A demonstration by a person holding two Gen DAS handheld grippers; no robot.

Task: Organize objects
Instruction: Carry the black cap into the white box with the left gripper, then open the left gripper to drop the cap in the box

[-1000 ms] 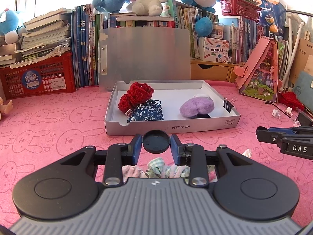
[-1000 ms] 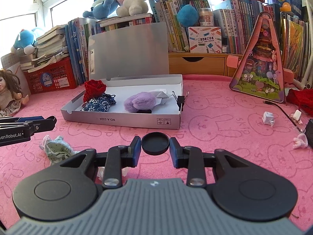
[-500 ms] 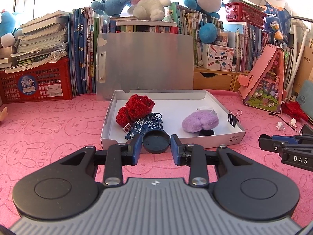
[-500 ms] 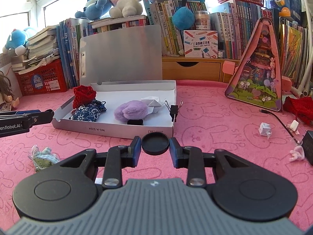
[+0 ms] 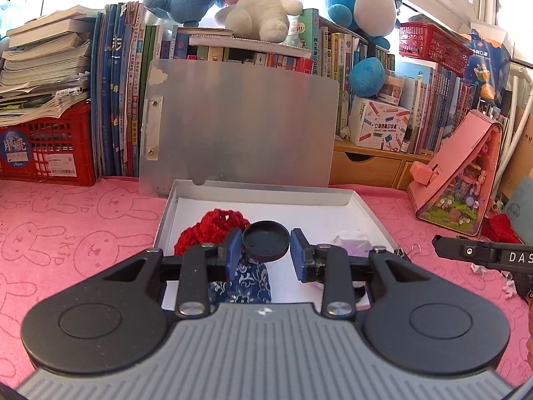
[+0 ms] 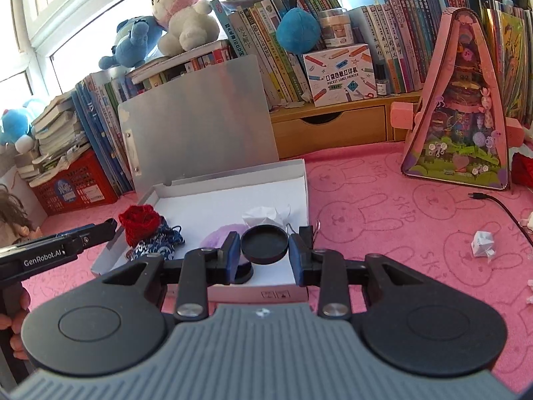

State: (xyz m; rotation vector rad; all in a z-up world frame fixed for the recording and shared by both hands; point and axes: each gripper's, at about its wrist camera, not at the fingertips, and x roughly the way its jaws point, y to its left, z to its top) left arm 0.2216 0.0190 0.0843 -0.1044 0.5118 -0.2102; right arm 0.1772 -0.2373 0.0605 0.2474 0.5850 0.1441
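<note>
Box [image 5: 373, 215] long axis runs left-right mid-frame, lid propped up behind. We see both hand-held grippers [image 5: 266, 257] [image 6: 264, 257] clenched, empty; white paper wad [image 6: 261, 215] only visible in right view.

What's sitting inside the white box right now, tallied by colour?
Red: 1, knitted piece
Blue patterned: 1, pouch
Purple: 1, fluffy ball
White: 1, folded paper
Total: 4, all inside the white box

Matt cardboard box [image 5: 373, 213], brushed metal clipboard [image 5: 240, 123], pink terry cloth [image 6: 383, 206]
</note>
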